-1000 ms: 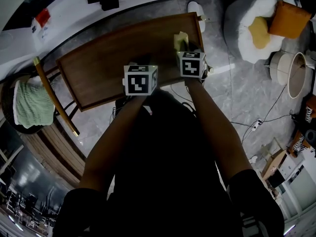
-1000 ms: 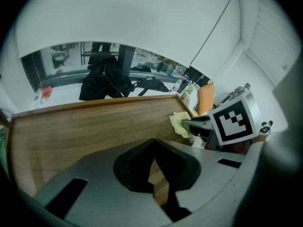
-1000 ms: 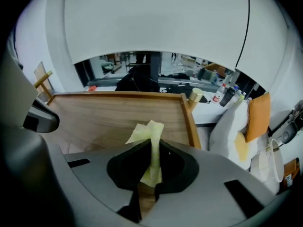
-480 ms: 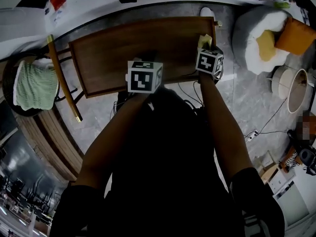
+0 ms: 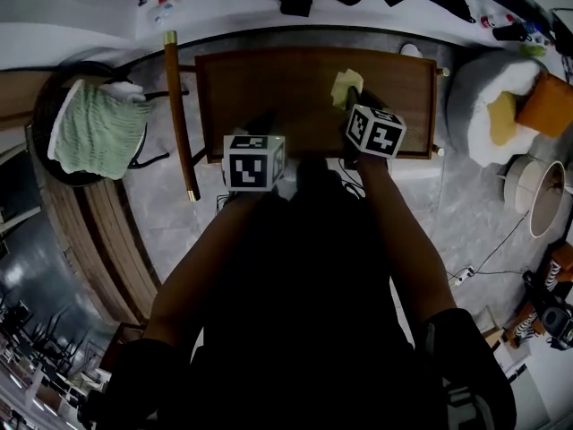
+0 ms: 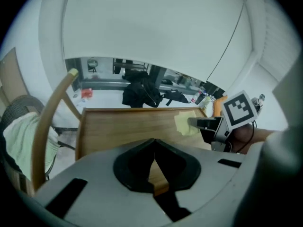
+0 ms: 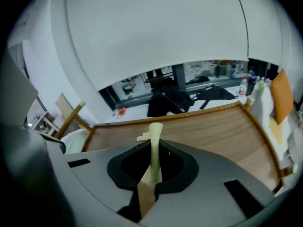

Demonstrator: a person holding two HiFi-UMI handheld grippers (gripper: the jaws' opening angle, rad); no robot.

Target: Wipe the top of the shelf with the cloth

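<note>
Right gripper (image 7: 152,167), jaws clamped on the yellow cloth (image 5: 343,86), has swept from the wooden shelf top's (image 5: 269,88) right end toward its middle, so wiping looks under way; left gripper (image 6: 154,150) hovers alongside, jaws closed, empty.

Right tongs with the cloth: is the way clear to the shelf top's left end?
Likely yes for the right tongs: the shelf top looks bare left of the cloth, and the left tongs sit shut near its front edge.
</note>
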